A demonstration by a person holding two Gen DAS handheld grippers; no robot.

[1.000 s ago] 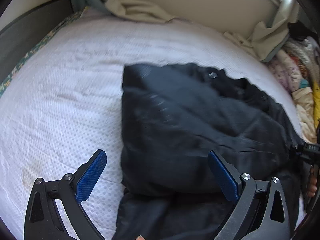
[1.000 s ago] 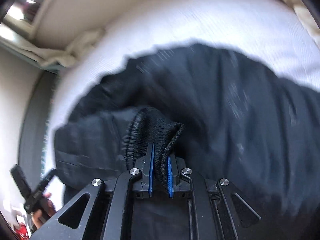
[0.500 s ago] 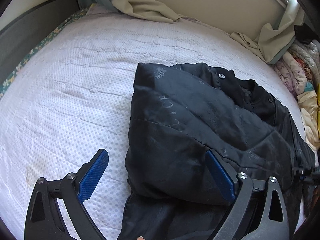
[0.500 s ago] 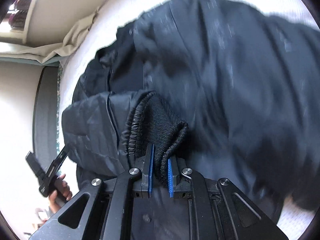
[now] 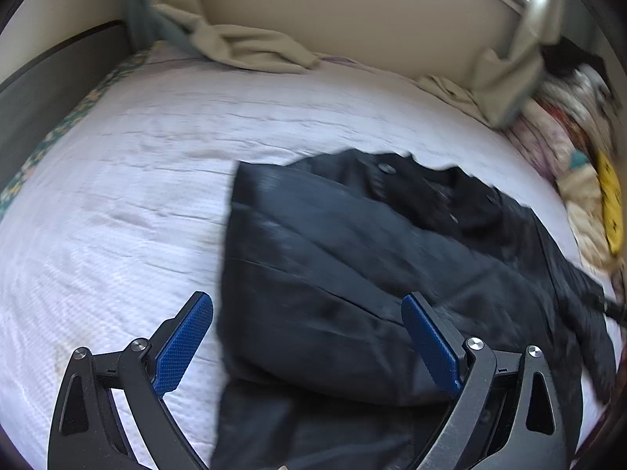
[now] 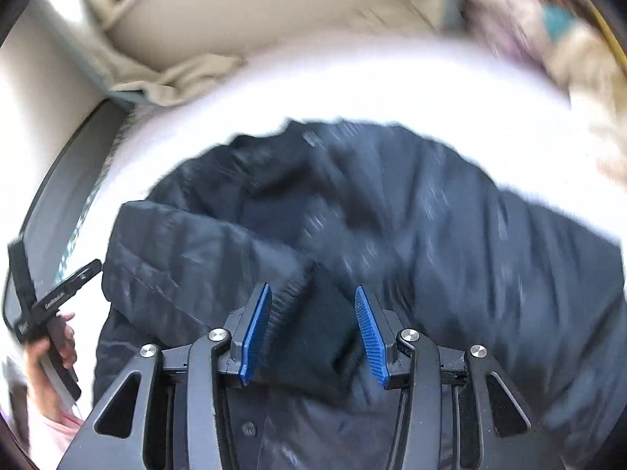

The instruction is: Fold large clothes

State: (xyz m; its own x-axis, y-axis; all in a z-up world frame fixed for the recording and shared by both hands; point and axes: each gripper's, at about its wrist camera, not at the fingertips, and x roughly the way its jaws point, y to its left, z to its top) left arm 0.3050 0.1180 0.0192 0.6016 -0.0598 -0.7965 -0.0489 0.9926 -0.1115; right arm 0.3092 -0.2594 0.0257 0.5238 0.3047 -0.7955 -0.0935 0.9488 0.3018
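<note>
The black jacket [image 5: 352, 274] lies on the white bed cover [image 5: 117, 196], toward the right half of the bed as my left camera shows it. One quilted panel is folded over the body, with a straight fold edge on its left side. Metal snaps show near the collar at the far end. The picture is blurred, so finer stitching cannot be read.

The knitted cuff [image 6: 313, 329] of one sleeve lies on top of the jacket, between the two blue pads of my right tool [image 6: 311, 331]. The pads stand apart on either side of the cuff; the tool is released and grips nothing. I cannot tell whether either pad touches the knit.

My left tool [image 5: 309, 337] is spread wide and released. Its left pad hangs above the bed cover, its right pad above the folded panel; the jacket's near left corner sits between them.

My left hand [image 6: 51, 344] appears at the left edge of the right camera view, wrapped around a tool handle.

Beige cloth [image 5: 254, 47] is bunched along the far edge of the bed against the wall. Patterned bedding [image 5: 580, 156] is piled at the far right.
</note>
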